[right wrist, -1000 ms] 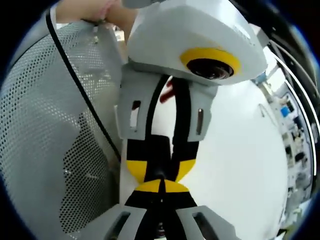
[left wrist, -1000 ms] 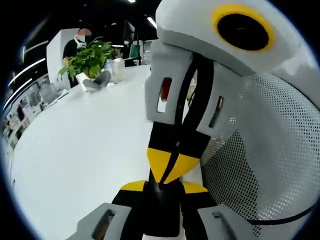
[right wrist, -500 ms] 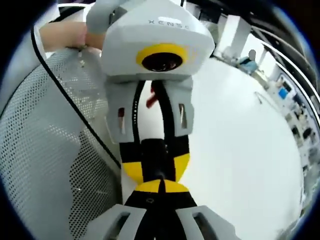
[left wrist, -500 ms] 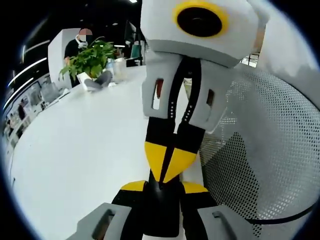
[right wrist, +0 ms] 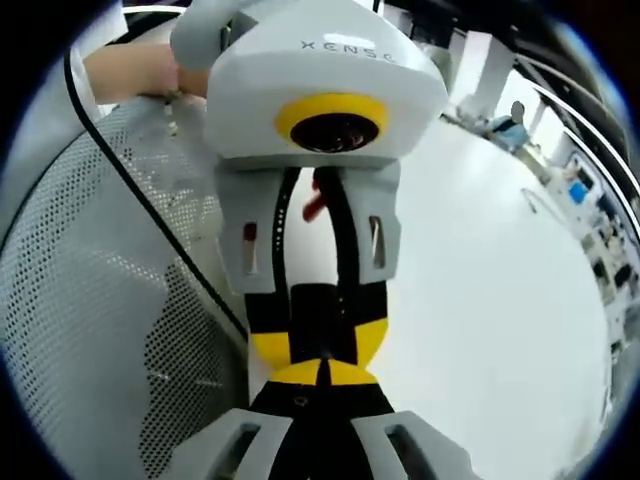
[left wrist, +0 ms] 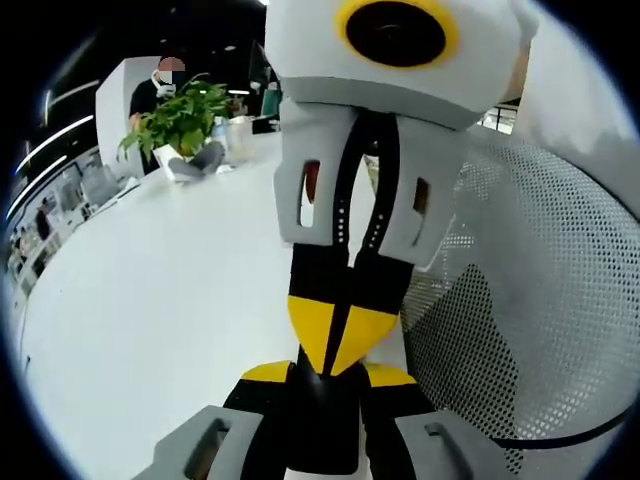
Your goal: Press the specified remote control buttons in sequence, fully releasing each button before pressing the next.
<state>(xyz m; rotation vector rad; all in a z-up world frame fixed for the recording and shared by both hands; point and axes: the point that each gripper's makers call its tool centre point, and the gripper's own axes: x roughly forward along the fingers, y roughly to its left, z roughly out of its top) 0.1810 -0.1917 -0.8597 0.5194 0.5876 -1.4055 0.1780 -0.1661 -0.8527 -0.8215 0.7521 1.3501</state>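
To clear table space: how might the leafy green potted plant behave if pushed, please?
The leafy green potted plant looks top-heavy, foliage wider than its pot, so may tip. Pushed low, it would probably slide on the smooth white table.

In the left gripper view, the right gripper is seen lower and further toward the picture's left than a second ago. Its housing, which was cut off at the upper right edge, now stands near the top centre. Less of the white table beside it is exposed.

In the right gripper view, the left gripper has shifted from the upper right to the upper centre. More of the person's hand is shown at the upper left, and the background has swung round.
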